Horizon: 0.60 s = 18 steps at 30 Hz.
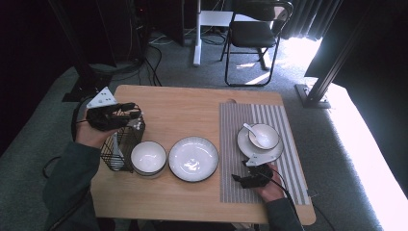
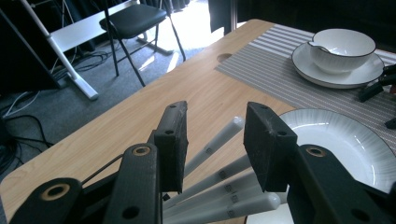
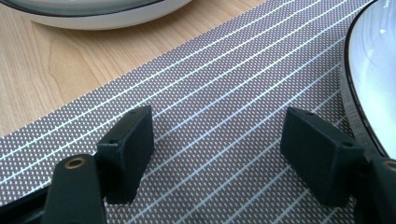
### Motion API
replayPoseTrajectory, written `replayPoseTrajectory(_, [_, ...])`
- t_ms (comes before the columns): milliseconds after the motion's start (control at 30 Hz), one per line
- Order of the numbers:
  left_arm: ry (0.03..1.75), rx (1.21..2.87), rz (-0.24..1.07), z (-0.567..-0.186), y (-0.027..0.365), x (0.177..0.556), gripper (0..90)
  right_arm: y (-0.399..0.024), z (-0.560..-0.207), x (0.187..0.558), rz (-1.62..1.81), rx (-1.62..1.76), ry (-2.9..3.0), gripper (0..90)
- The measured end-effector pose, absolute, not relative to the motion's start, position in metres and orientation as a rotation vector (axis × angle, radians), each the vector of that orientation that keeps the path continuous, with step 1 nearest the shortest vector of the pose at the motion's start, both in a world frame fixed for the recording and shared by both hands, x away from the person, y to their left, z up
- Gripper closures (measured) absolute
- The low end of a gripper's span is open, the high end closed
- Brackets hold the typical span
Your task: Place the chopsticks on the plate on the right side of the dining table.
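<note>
Table setting in progress, with the black wire cutlery basket [image 1: 119, 147] as landmark. The left gripper [image 1: 126, 113] hovers directly above the basket, its jaws apart and astride the white handles [image 2: 219, 140] of the utensils standing in it; in the left gripper view the topmost handle lies in the gap between the two black pads [image 2: 173, 140], and no pad can be seen pressing on it, so nothing is gripped yet. The utensil heads are hidden, so whether these are spoons cannot be told.

Just beside the basket, toward the mat, stands an empty white bowl [image 1: 148, 157], and beyond it an empty white plate [image 1: 193, 158]. Well apart from the basket, on the striped grey placemat [image 1: 240, 159], one setting appears complete: a saucer [image 1: 246, 144] bearing a small bowl [image 1: 263, 136] with a white spoon [image 1: 250, 130] lying in it. The right gripper [image 1: 239, 179] rests low on the mat on the near side of that setting, jaws wide apart and holding nothing, as the right gripper view confirms.

Judged from this arrangement, one place is laid and a second is not yet begun: a utensil is to be clamped and lifted from the basket, and the bare bowl and plate on the wooden table [image 1: 183, 110] presumably await it.
</note>
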<state>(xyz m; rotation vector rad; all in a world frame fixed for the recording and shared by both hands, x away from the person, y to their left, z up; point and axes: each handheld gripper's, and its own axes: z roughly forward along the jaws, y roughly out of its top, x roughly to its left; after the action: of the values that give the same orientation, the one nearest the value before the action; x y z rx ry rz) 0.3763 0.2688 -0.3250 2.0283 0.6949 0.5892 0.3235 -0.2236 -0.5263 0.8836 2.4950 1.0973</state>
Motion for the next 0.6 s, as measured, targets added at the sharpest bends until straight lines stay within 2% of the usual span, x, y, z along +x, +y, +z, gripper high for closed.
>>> replayPoseTrajectory(600, [0.694,2.057,0.593,-0.3284,0.2642,0.386,60.6,-0.2237,-0.5263,0.3236,1.097,0.882,2.496,25.2])
